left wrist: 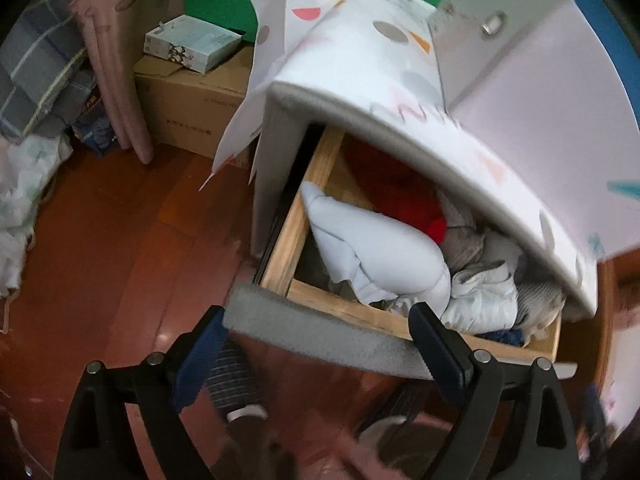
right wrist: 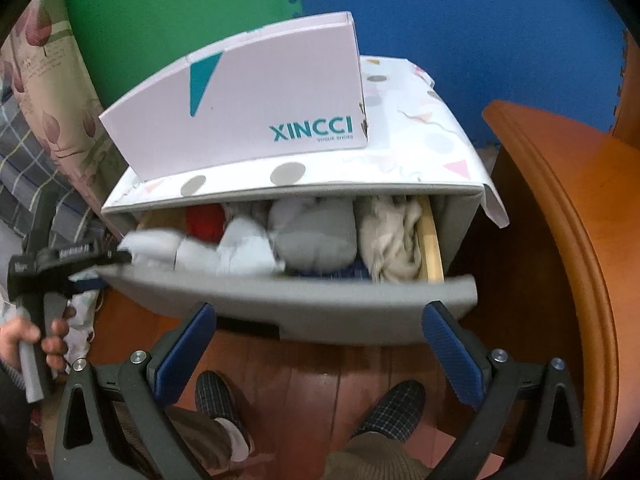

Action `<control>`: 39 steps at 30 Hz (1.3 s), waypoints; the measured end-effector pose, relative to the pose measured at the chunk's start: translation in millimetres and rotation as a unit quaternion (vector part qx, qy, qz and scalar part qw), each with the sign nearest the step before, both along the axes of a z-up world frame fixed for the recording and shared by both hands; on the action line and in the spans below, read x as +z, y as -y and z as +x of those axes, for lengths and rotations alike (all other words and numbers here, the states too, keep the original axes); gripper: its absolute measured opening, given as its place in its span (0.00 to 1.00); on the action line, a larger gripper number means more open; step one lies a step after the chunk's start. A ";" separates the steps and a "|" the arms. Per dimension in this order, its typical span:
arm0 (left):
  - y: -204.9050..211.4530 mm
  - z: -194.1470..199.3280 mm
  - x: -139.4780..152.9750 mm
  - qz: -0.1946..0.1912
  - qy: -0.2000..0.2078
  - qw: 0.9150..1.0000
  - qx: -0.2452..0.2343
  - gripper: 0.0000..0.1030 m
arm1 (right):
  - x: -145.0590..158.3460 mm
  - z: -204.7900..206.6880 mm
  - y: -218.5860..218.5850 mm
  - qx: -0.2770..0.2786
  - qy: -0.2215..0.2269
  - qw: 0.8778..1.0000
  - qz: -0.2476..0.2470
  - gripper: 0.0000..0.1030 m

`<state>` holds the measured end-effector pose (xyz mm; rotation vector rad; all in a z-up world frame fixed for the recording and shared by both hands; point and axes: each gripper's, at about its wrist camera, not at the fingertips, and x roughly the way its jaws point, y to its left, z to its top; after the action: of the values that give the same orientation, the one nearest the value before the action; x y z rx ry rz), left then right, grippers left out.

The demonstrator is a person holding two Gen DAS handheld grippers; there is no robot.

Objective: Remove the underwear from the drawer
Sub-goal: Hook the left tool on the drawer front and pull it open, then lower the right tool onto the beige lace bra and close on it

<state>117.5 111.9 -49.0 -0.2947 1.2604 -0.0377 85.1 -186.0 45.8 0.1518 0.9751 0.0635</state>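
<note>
While both grippers [left wrist: 320, 336] [right wrist: 320, 340] gape empty, underwear [right wrist: 240, 248] fills the drawer [right wrist: 280, 304].

My L cam looks steeply down, close over the drawer [left wrist: 400, 344] left corner; R cam faces drawer front-on. Both share its inside.

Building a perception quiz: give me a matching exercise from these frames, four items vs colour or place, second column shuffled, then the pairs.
Things:
1. shoe box
2. rolled garment deepest at the drawer's left
3. drawer front
4. left gripper

Descriptions:
A. red
B. grey, pulled out toward the cameras
C. pink with teal lettering, on top of the cabinet
D. jaws wide, nothing between them, over the drawer's front edge

Pairs: 1-C, 2-A, 3-B, 4-D
</note>
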 end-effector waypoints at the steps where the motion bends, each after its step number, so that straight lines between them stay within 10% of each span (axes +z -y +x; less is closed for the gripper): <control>1: 1.1 -6.7 0.7 0.014 -0.001 1.000 -0.012 0.92 | 1.0 -1.0 1.5 -0.002 0.003 1.000 0.001 0.99; 18: 0.2 -67.1 2.6 0.083 -0.041 0.991 -0.097 0.92 | -15.6 15.8 26.5 -0.036 -0.080 0.995 0.036 0.99; 34: 10.0 -81.7 12.5 0.120 0.010 0.986 -0.115 0.90 | -21.7 44.0 47.8 -0.019 -0.155 0.988 -0.007 0.99; 39: 8.9 -91.4 36.6 0.109 0.064 0.985 -0.118 0.90 | -28.1 51.8 43.1 -0.009 -0.168 0.986 -0.017 0.74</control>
<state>26.1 103.0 -12.4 0.0467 1.1540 -0.1187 136.9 -229.1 17.8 0.1425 1.3102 0.0047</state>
